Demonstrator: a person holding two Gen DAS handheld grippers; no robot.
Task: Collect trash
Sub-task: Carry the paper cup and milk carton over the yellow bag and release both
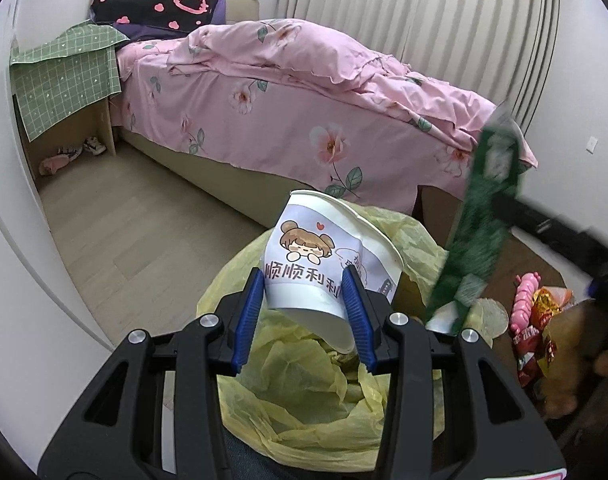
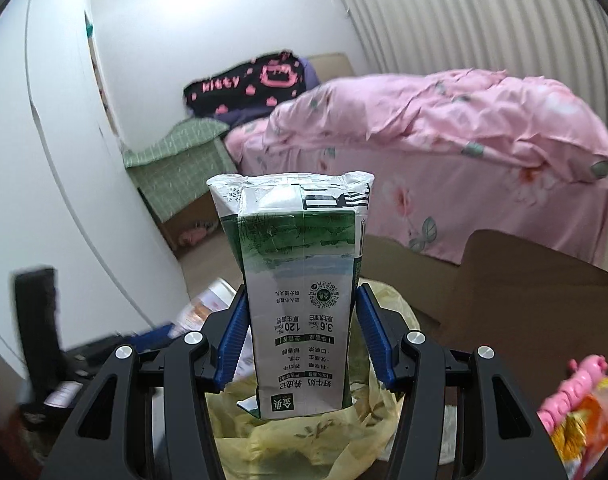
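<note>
My left gripper (image 1: pixel 304 300) is shut on a white paper cup (image 1: pixel 324 248) with a cartoon girl on it, held tilted over the open yellow trash bag (image 1: pixel 304 400). My right gripper (image 2: pixel 301 320) is shut on a flattened green and white milk carton (image 2: pixel 297 288), held upright above the same yellow bag (image 2: pixel 304 436). In the left wrist view the carton (image 1: pixel 480 220) shows blurred at the right, with the right gripper's dark body behind it.
A bed with a pink floral cover (image 1: pixel 304 100) stands behind the bag. Snack wrappers and a pink toy (image 1: pixel 536 320) lie on a brown surface at the right. A green-covered side table (image 1: pixel 63 76) stands at the far left. Wooden floor (image 1: pixel 123 220) lies between.
</note>
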